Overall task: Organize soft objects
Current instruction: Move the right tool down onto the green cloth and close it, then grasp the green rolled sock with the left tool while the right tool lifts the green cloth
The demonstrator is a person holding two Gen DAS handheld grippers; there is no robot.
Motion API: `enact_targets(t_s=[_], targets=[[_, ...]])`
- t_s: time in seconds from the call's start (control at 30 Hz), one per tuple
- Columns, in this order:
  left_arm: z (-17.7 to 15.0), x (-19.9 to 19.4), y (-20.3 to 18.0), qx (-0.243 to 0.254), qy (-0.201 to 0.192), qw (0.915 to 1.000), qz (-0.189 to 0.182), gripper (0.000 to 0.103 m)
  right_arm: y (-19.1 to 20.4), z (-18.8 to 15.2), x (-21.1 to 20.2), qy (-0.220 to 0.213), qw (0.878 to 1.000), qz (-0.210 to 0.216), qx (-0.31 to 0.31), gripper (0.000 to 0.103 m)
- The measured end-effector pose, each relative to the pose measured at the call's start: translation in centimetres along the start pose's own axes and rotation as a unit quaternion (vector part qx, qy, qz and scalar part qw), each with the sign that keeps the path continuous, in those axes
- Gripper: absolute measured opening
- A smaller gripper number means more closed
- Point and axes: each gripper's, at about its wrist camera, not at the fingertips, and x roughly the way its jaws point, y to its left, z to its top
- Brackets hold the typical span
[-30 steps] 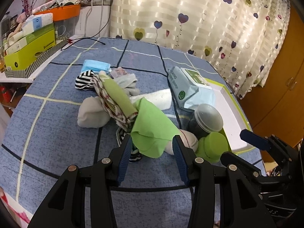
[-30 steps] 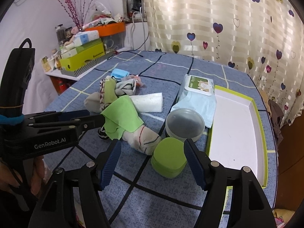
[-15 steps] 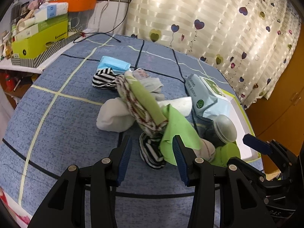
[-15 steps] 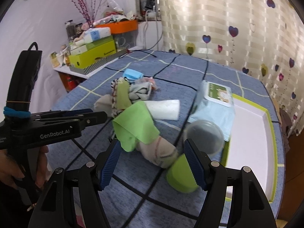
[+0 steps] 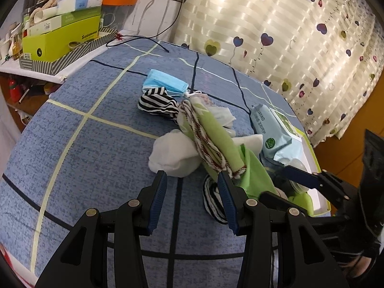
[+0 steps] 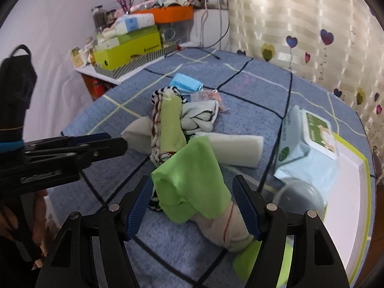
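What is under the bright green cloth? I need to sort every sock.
The green cloth drapes over a beige sock with a red stripe and a black-and-white striped sock. Anything deeper beneath it is covered.

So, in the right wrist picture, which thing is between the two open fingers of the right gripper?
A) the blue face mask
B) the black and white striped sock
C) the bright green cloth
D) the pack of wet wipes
C: the bright green cloth lies in the gap of the right gripper, whose jaws stand apart and do not press on it; the other three things lie outside that gap.
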Motion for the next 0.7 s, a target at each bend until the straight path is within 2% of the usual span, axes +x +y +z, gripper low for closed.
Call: enact_targets(t_s=[0.33, 0.37, 0.43, 0.5, 0.63, 0.7], targets=[[0.3, 1.0, 0.7, -0.006, 0.009, 0.9999, -0.012, 0.045, -0.5, 0.8, 3.3, 0.048, 0.999, 0.002, -0.003, 0.067], [0.3, 1.1, 0.6, -0.005, 0.01, 0.9998, -0.017, 0.045, -0.5, 0.8, 3.2, 0.044, 0.999, 0.002, -0.004, 0.063], [0.3, 1.3, 0.4, -0.004, 0.011, 0.9996, -0.025, 0.045, -0.6, 0.9, 3.1, 0.044, 0.999, 0.004, -0.006, 0.032], [0.4, 1.6, 0.2, -0.004, 0.015, 0.9993, -0.033, 0.045, -0.6, 0.9, 3.1, 0.043, 0.999, 0.001, -0.01, 0.019], [0.6, 2.1, -0.3, -0.005, 0.02, 0.9987, -0.046, 0.045, -1.1, 0.7, 2.2, 0.028, 1.0, -0.001, -0.004, 0.008], [0.8, 2.4, -0.6, -0.009, 0.022, 0.9984, -0.051, 0.045, -1.3, 0.6, 1.6, 0.019, 1.0, -0.006, -0.004, 0.007]])
